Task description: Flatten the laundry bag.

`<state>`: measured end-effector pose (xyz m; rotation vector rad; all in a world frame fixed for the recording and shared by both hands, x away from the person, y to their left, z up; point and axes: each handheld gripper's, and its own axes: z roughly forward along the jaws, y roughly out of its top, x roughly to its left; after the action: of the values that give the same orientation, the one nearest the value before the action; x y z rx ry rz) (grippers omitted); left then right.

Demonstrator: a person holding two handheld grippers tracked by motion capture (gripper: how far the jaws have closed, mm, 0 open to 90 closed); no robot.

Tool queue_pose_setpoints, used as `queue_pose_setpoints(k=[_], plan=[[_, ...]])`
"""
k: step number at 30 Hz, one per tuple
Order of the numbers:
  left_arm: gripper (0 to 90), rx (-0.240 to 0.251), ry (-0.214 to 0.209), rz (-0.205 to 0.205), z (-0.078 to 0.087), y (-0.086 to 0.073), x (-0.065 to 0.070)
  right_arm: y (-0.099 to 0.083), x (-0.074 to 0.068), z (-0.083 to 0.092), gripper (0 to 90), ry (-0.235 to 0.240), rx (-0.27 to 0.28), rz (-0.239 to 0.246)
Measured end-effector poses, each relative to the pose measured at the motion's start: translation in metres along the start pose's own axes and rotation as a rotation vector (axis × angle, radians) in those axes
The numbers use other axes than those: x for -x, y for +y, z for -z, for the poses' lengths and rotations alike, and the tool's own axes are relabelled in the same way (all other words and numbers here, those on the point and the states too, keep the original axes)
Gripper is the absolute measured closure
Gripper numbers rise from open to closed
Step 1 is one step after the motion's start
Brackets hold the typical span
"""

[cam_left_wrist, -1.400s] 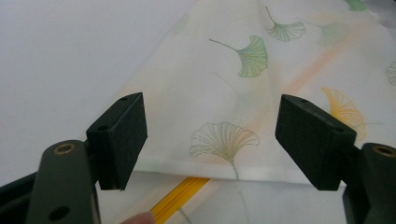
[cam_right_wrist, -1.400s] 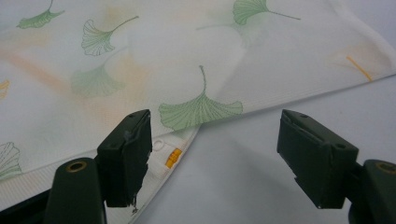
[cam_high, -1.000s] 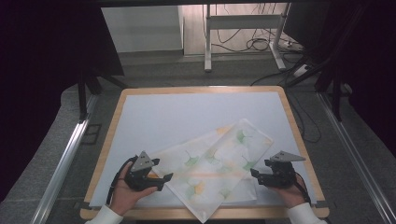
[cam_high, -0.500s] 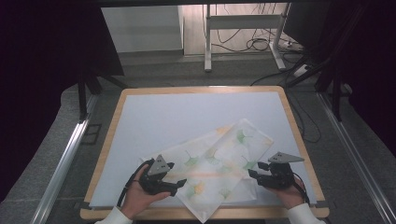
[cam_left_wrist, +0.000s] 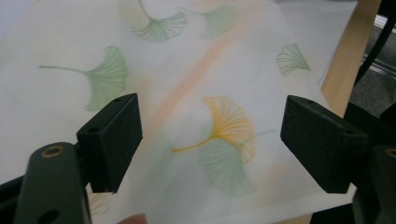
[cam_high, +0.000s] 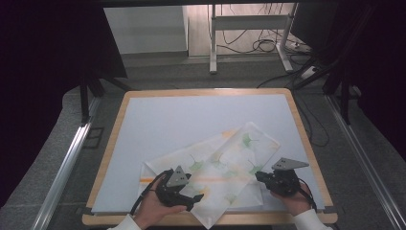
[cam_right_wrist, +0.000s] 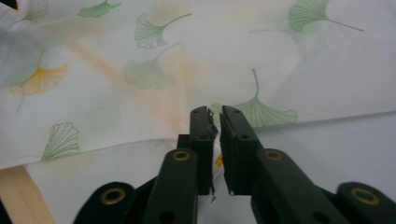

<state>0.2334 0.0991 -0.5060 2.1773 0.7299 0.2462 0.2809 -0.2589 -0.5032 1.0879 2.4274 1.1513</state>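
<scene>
white ginkgo-print cloth (cam_high: 225, 167), no lettering

Left gripper (cam_high: 191, 197) jaws just widened, standing apart, right gripper (cam_high: 258, 176) jaws just closed together

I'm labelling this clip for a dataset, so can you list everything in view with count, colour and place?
White cloth printed with green and yellow ginkgo leaves: one, lying crumpled on the near half of the table.
Pale blue mat: one, covering the tabletop.
Light wooden table: one, its edge showing round the mat.
Grey metal stand: one, on the floor beyond the table.
Black cables: several, on the floor by the stand.
Left claw: one, black, jaws open over the cloth's near left part.
Right claw: one, black, jaws just closed on the cloth's near right edge.
Hands: two, at the near edge.
</scene>
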Motion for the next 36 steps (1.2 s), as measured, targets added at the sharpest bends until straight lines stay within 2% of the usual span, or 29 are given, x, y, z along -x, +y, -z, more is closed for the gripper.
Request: queue_pose_setpoints(k=[2,8,13,15,20,22,29,34,36], plan=[[17.0,-0.005,-0.029,-0.02,-0.007,0.002,0.008,0.0,-0.001,0.0,88.0,0.012,-0.001,0.005],[11.5,-0.037,-0.074,-0.054,-0.023,0.005,0.023,0.0,-0.004,-0.001,88.7,0.027,-0.005,0.017],[9.3,-0.053,-0.086,-0.074,-0.032,0.004,0.032,0.0,-0.005,-0.003,88.6,0.029,-0.011,0.022],[9.4,-0.066,-0.092,-0.095,-0.034,0.003,0.035,0.0,-0.005,-0.003,88.0,0.03,-0.011,0.021],[8.7,-0.078,-0.111,-0.109,-0.041,0.001,0.044,-0.001,-0.006,-0.004,86.5,0.035,-0.023,0.017],[8.4,-0.104,-0.116,-0.136,-0.044,-0.001,0.047,0.0,-0.006,-0.005,87.4,0.043,-0.02,0.023],[7.5,-0.132,-0.096,-0.181,-0.051,-0.004,0.053,-0.001,-0.007,-0.006,89.2,0.058,-0.033,0.029],[6.0,-0.142,-0.057,-0.234,-0.054,-0.006,0.059,-0.001,-0.008,-0.008,89.1,0.059,-0.043,0.029],[9.3,-0.141,-0.041,-0.246,-0.054,-0.006,0.06,-0.001,-0.008,-0.008,89.2,0.06,-0.045,0.029]])
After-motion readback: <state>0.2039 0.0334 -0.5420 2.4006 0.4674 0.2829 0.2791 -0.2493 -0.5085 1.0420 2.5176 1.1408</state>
